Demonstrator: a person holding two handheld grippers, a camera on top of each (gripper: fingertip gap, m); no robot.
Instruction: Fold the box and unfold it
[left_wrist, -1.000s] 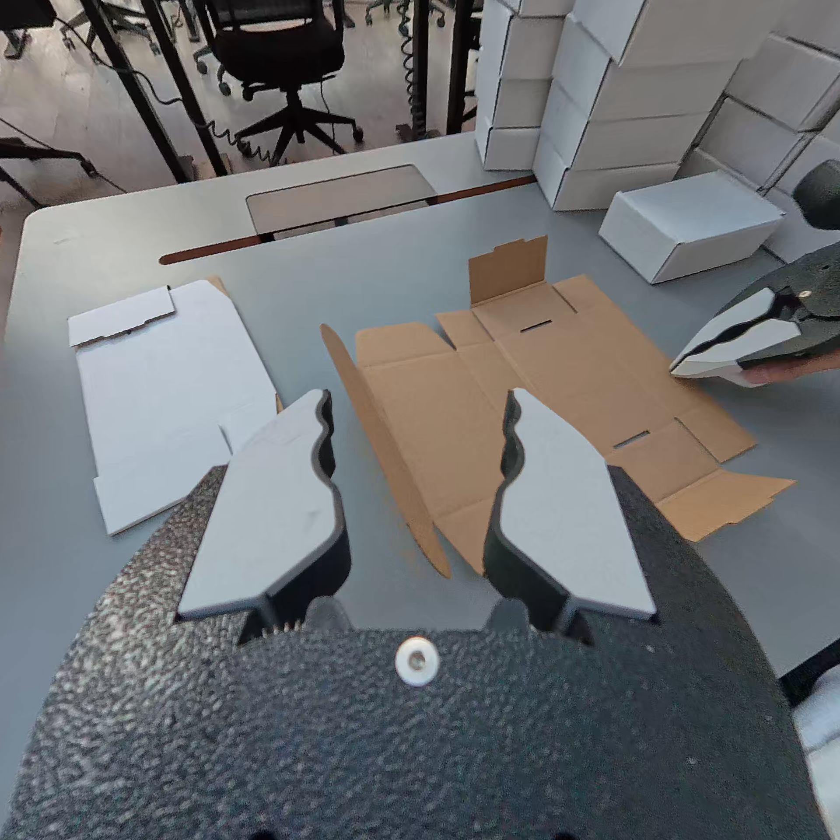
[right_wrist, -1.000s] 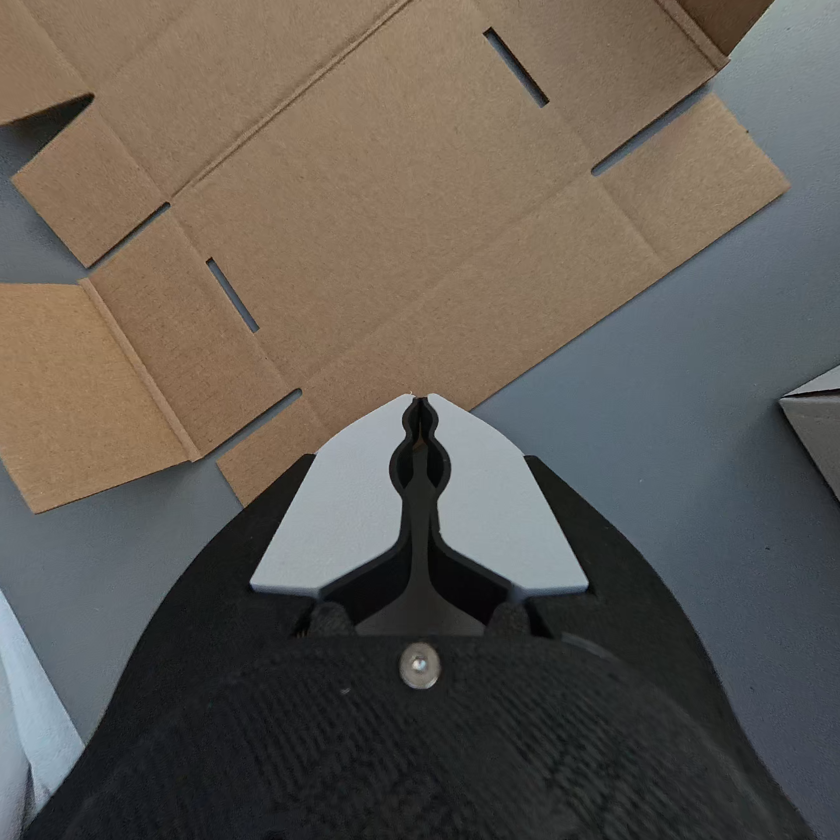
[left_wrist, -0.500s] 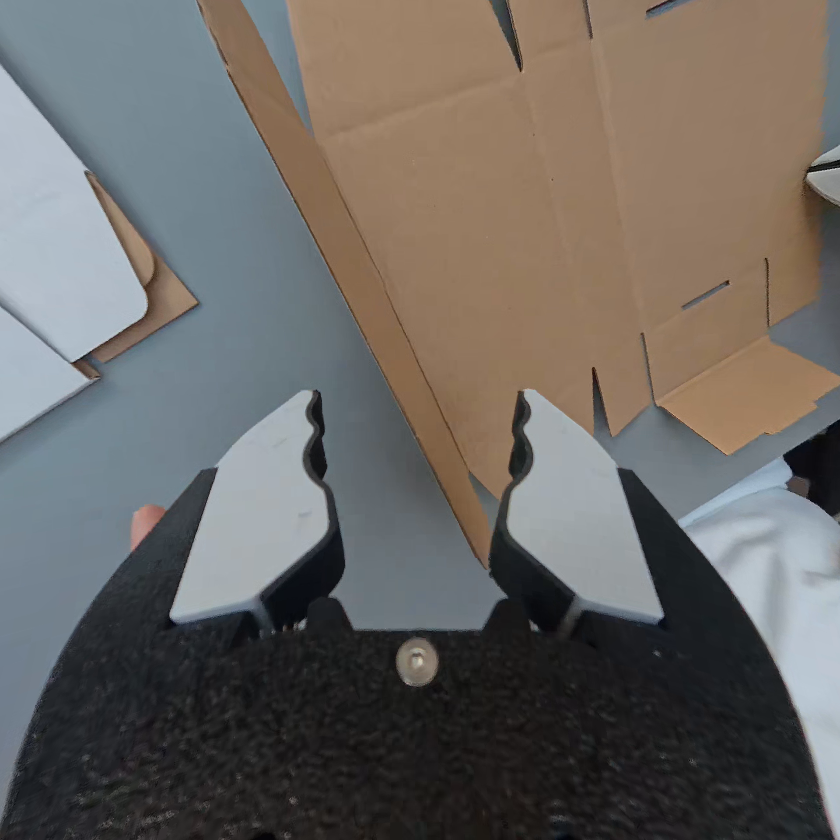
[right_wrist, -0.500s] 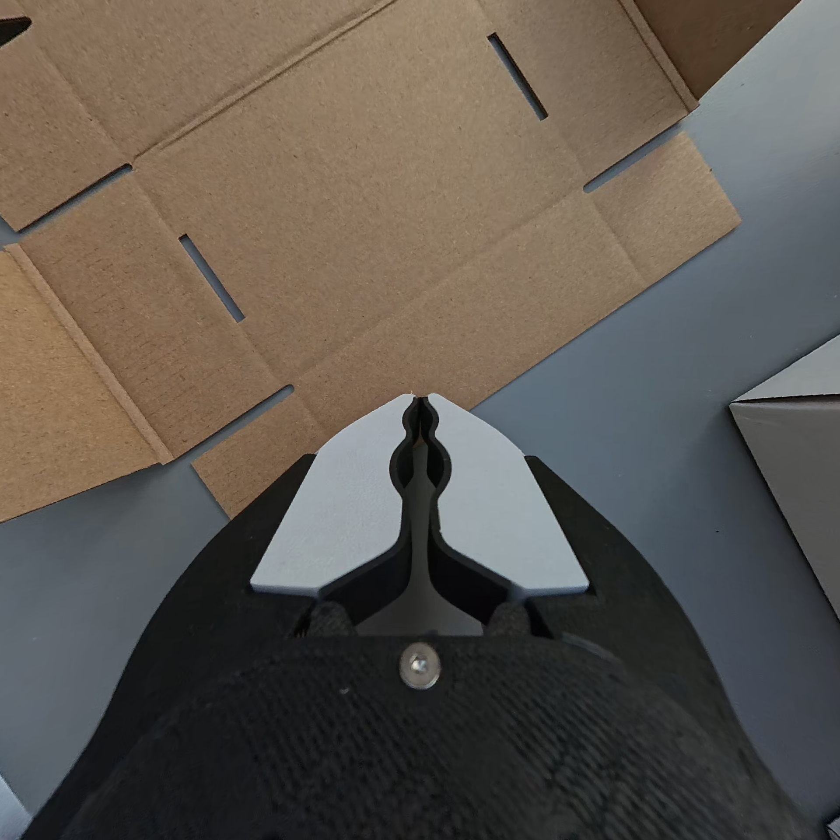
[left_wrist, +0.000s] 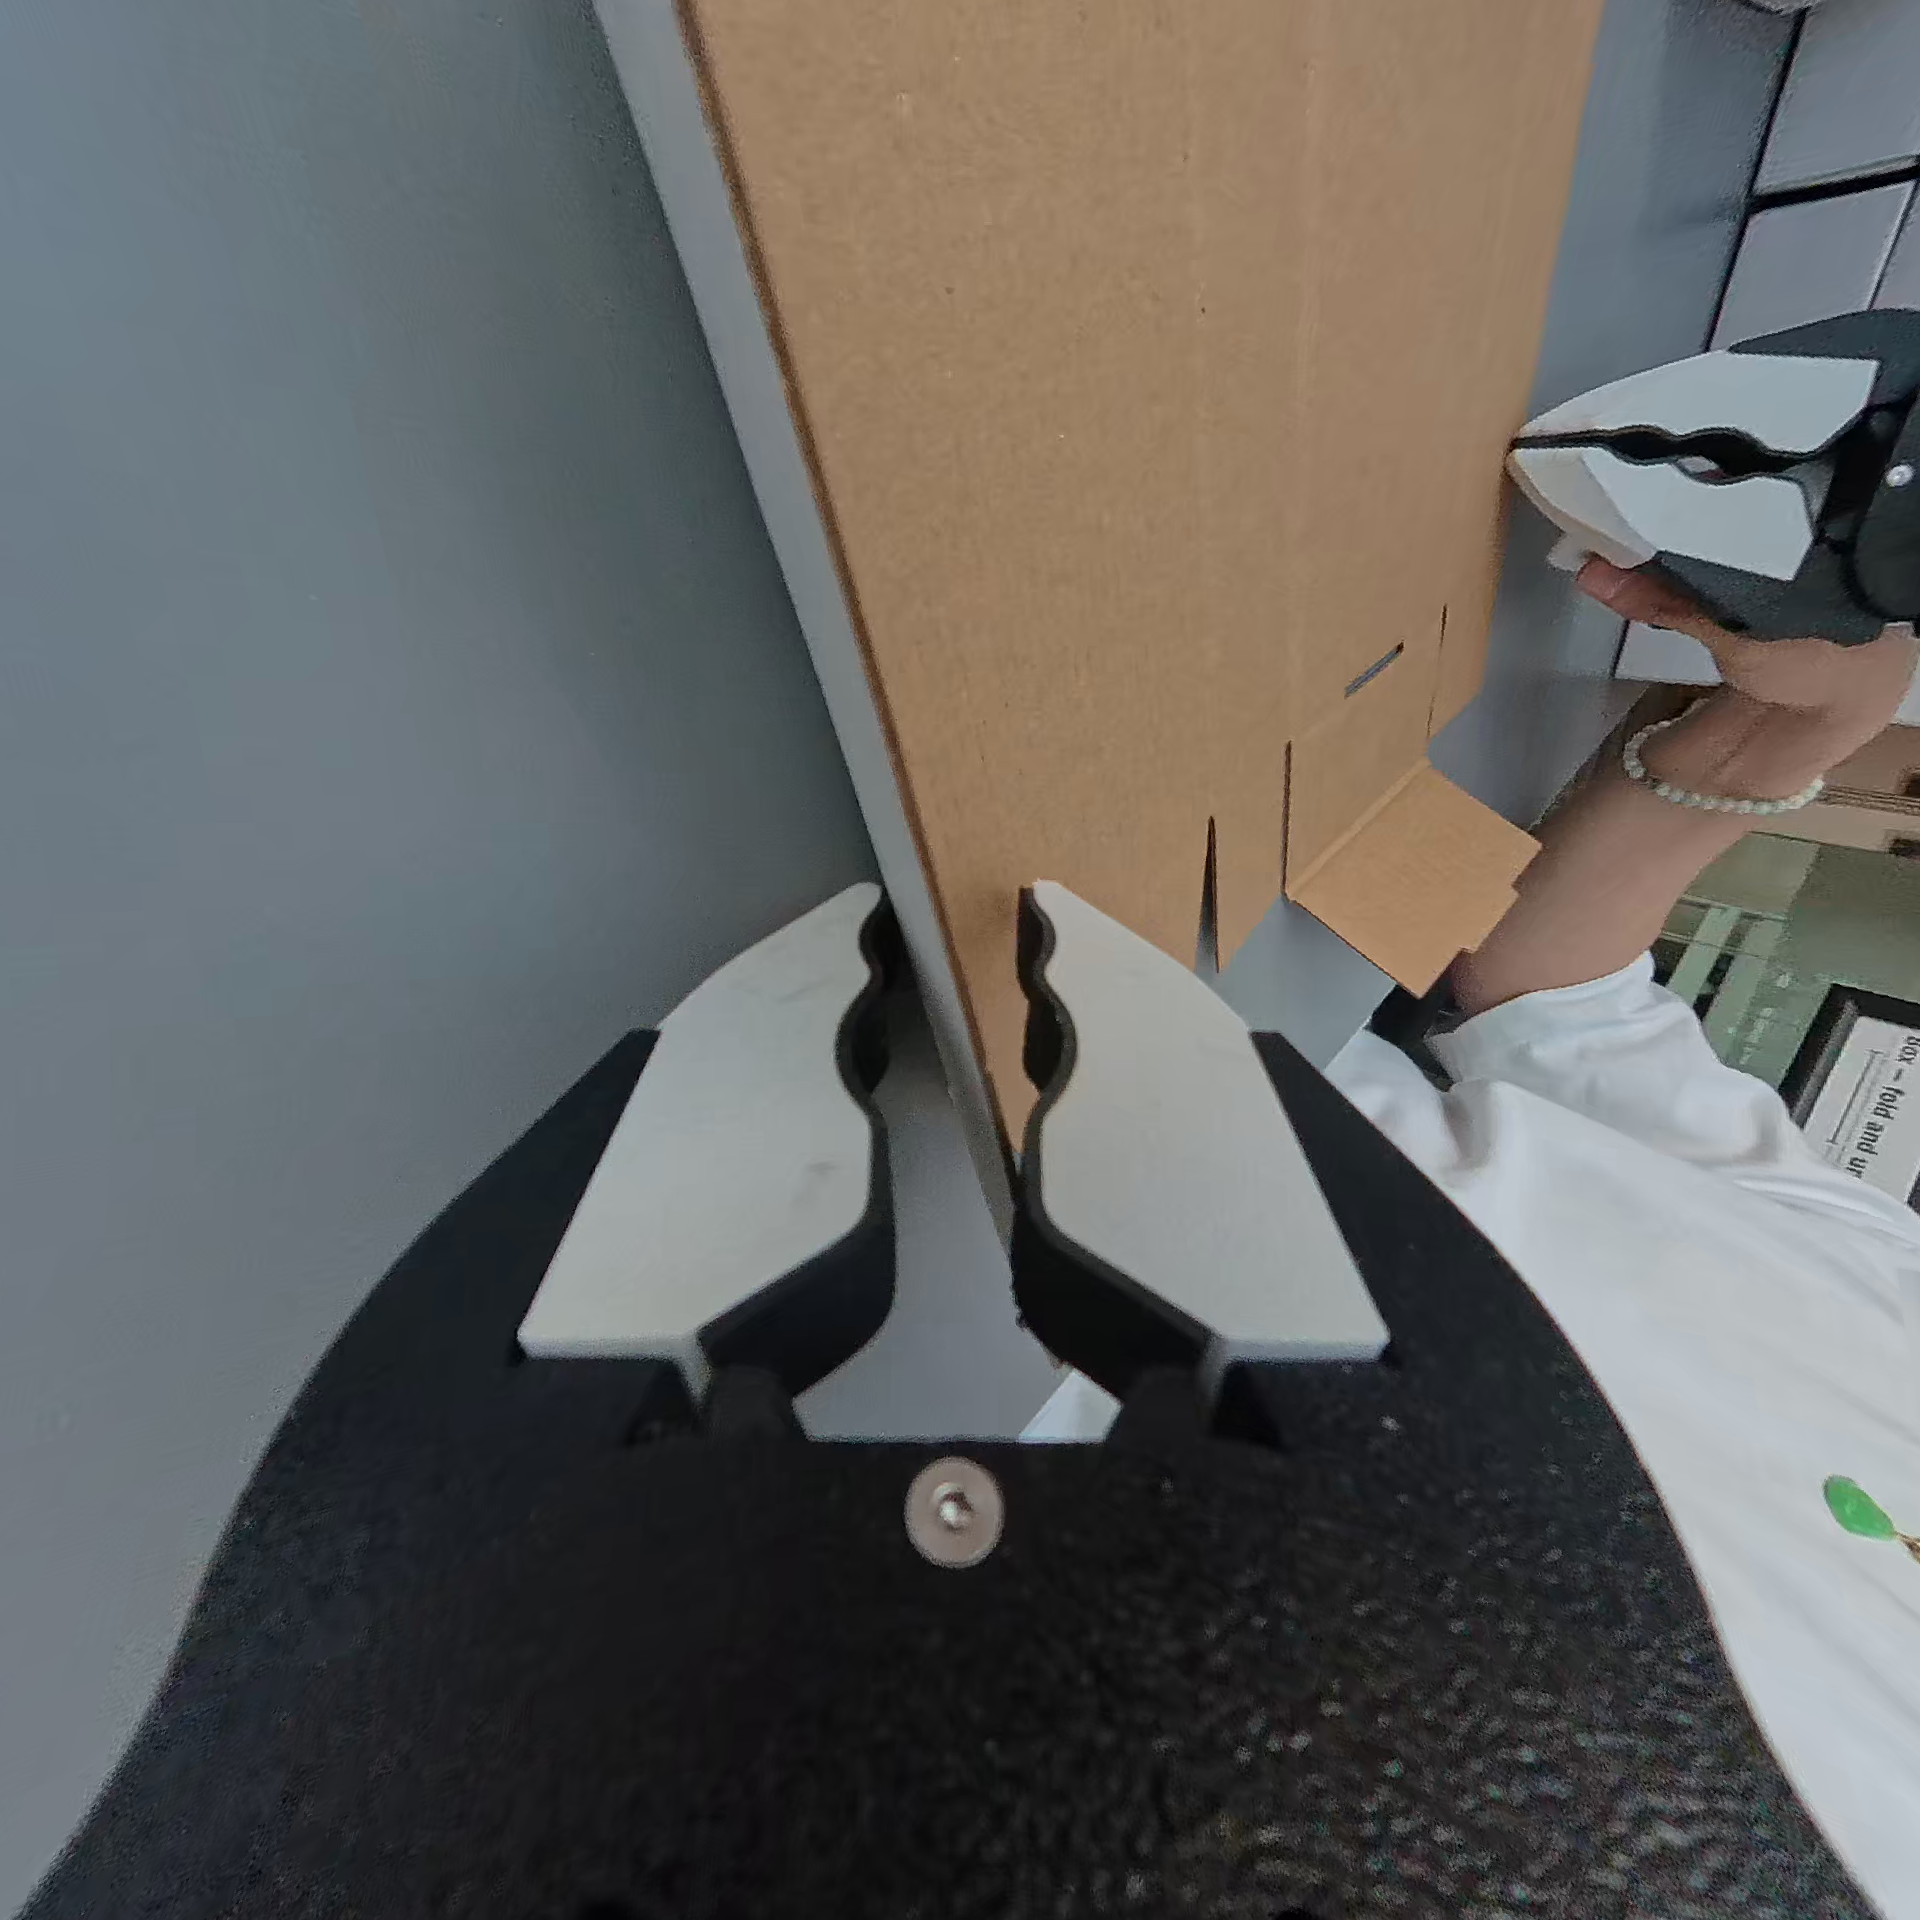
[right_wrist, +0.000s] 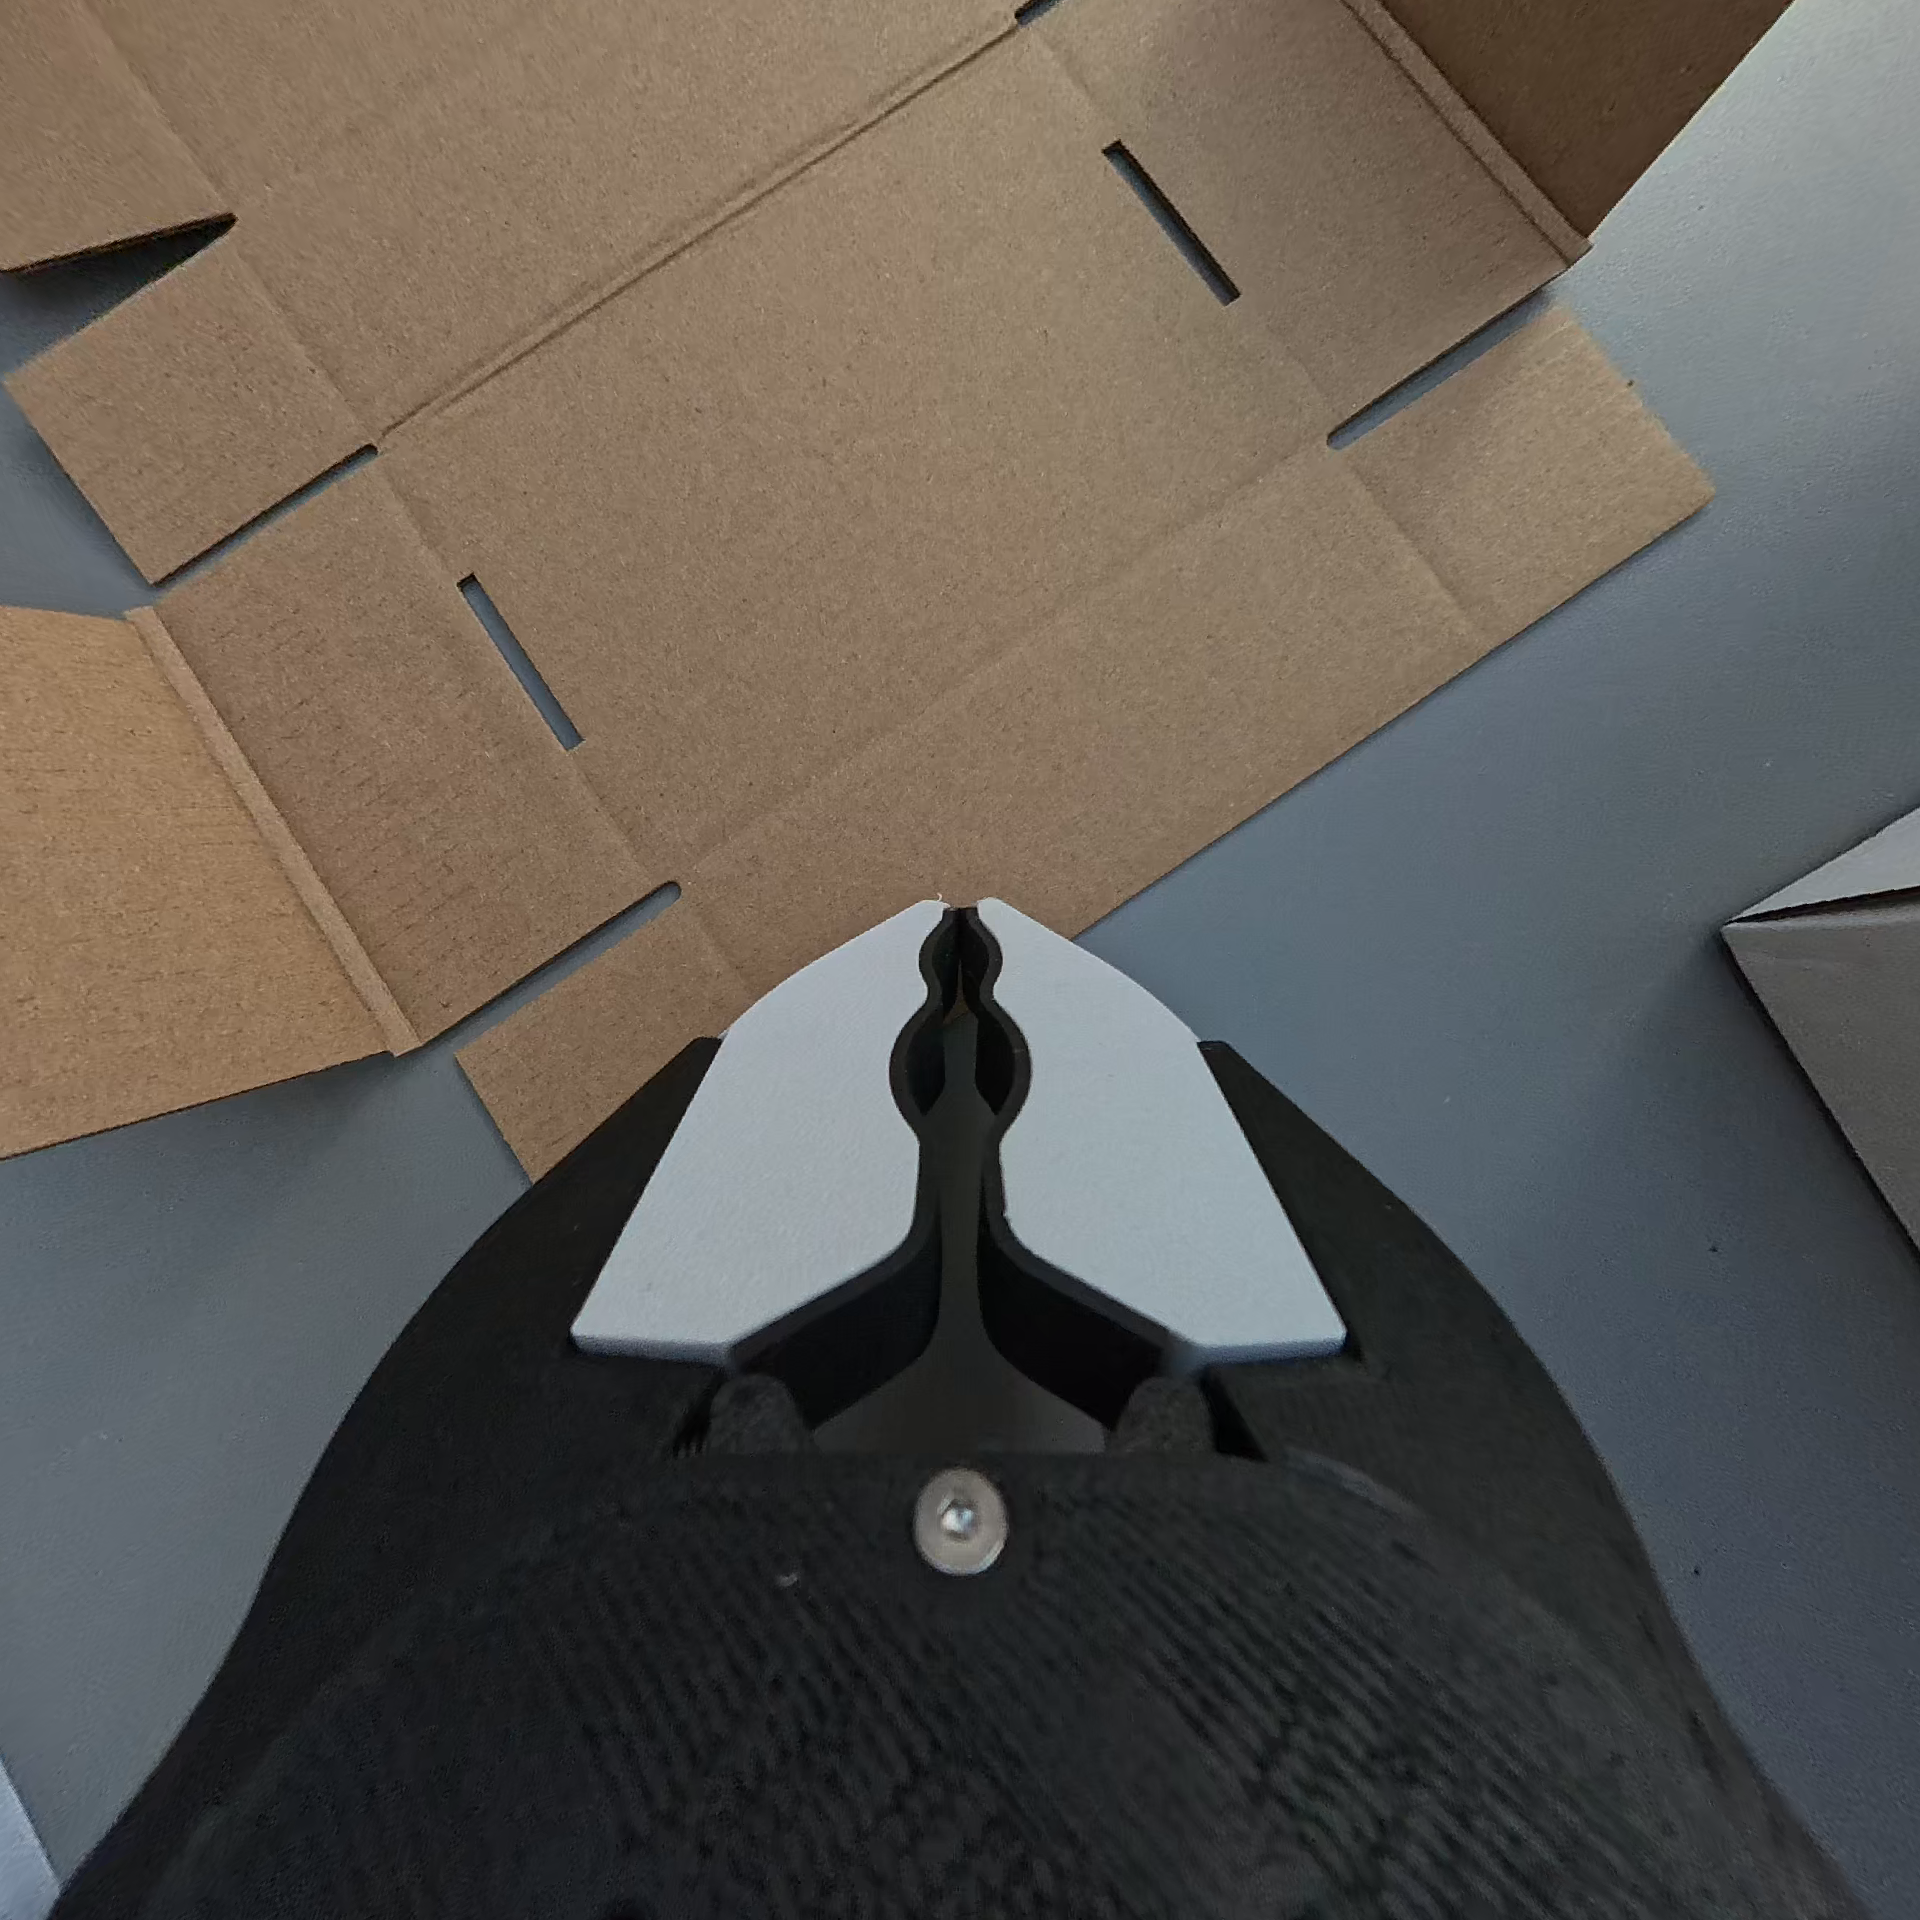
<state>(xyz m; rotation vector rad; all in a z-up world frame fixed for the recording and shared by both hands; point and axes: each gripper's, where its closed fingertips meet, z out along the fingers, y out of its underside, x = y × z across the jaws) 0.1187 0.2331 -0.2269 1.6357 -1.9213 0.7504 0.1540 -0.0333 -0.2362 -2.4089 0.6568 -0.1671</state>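
Note:
The brown cardboard box (right_wrist: 883, 499) lies unfolded and flat on the grey table (right_wrist: 1558, 935). In the left wrist view its near side flap (left_wrist: 831, 727) stands up on edge, beside the flat panel (left_wrist: 1143, 468). My left gripper (left_wrist: 954, 904) straddles that flap's end with its fingers narrowed. The right finger (left_wrist: 1143, 1143) lies against the brown face, and a gap remains on the left side. My right gripper (right_wrist: 961, 912) is shut, with its tip on the box's near edge panel. It also shows in the left wrist view (left_wrist: 1527, 468) at the sheet's far edge.
A folded white box (right_wrist: 1849, 1029) sits to the right of the sheet. A person's hand with a bead bracelet (left_wrist: 1745, 727) and a white sleeve (left_wrist: 1558, 1299) are on the right. Stacked white boxes (left_wrist: 1818, 260) stand behind.
My left gripper tilted down, moved in over the raised side flap and narrowed its fingers around it. My right gripper stayed shut on the sheet's edge; the sheet shifted slightly in its view.

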